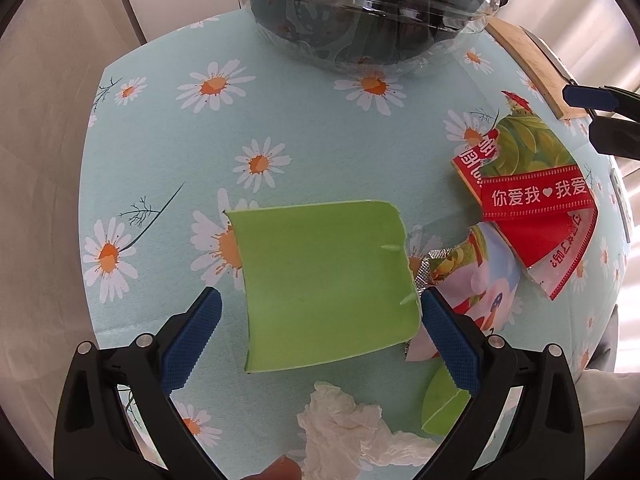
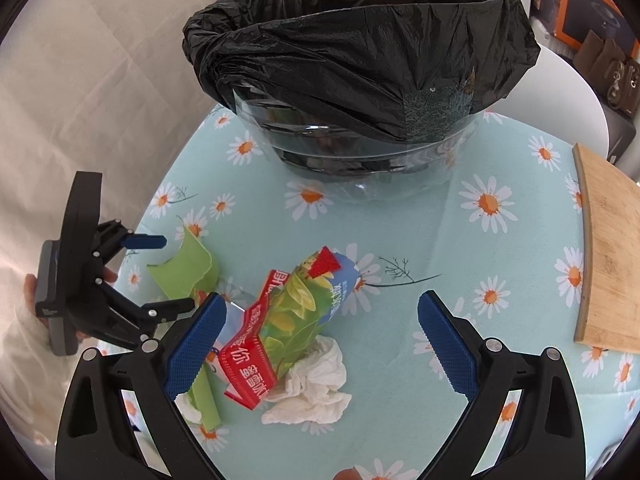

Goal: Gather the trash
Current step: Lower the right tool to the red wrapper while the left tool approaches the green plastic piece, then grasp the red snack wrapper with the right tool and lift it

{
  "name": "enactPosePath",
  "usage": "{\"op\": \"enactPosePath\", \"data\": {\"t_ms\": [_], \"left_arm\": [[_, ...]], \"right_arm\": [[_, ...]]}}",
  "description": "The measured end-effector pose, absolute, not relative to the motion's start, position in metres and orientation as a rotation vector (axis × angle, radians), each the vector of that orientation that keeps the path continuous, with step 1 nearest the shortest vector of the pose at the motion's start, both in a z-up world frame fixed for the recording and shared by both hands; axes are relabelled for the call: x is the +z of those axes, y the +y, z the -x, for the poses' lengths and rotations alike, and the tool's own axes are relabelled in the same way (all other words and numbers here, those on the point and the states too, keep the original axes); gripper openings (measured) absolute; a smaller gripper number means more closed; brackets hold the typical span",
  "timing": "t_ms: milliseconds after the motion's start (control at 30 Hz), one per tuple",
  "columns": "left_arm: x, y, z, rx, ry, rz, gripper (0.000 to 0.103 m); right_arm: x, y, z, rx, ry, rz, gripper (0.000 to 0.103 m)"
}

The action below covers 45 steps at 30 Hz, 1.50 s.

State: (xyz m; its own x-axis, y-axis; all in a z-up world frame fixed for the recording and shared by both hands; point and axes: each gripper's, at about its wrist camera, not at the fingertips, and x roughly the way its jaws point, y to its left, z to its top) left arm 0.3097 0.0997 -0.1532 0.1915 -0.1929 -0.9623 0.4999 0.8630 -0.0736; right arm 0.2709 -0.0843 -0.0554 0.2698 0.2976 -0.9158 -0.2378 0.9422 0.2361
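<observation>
1. Trash lies in a loose group on the worktop [image 2: 400, 360], which is covered with a pale blue cloth with daisies. The piece that matters now is the curled light green sheet of card or plastic [image 1: 324, 288]. In the left wrist view it sits in the lower middle of the frame, directly ahead of the left gripper [image 1: 320, 340] and between its two blue pads.

2. The left gripper has its jaws wide apart and holds nothing. The right pad seems to touch the right edge of the sheet, the left pad is clearly apart from it. The long axis of the sheet runs about forward, away from the gripper, so I judge a closing of the jaws would press its two side edges.

3. The right gripper [image 2: 320, 344] is also wide apart and empty. It hangs above the torn red and green printed wrapper [image 2: 280, 320] and the crumpled white tissue [image 2: 316, 384], in the lower middle of its frame. The left gripper is nearer to the green sheet.

4. The clear bowl-shaped bin with a black plastic liner [image 2: 360, 48] stands at the top of both frames, beyond all the trash.

5. Hard to make out:
   - whether the green sheet lies flat or is lifted at one edge;
   - what is inside the bin;
   - a smaller green piece [image 1: 440, 404], partly hidden behind the right pad.
</observation>
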Motion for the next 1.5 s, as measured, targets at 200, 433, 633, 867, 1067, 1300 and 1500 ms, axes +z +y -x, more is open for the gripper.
{"op": "enactPosePath", "data": {"t_ms": [200,433,633,867,1067,1300,1500], "left_arm": [[-0.158,0.1,-0.315,-0.529,1.312,-0.267,0.086],[-0.153,0.098,-0.315,-0.55,1.321,-0.261,0.019],[-0.15,0.109,-0.302,-0.508,1.315,-0.196,0.011],[-0.139,0.127,-0.288,-0.464,1.258,-0.063,0.01],[-0.127,0.132,-0.273,-0.409,1.195,0.022,0.01],[-0.112,0.145,-0.255,-0.363,1.128,0.084,0.01],[-0.11,0.144,-0.234,-0.333,1.104,0.092,0.01]], "right_arm": [[-0.081,-0.08,-0.277,0.353,1.365,-0.104,0.038],[-0.087,-0.083,-0.276,0.43,1.419,-0.22,0.014],[-0.076,-0.076,-0.274,0.494,1.425,-0.159,0.011],[-0.063,-0.056,-0.275,0.602,1.44,-0.031,0.01],[-0.05,-0.042,-0.281,0.659,1.445,0.073,0.01],[-0.033,-0.036,-0.285,0.692,1.418,0.144,0.01],[-0.021,-0.035,-0.278,0.72,1.389,0.167,0.01]]}}
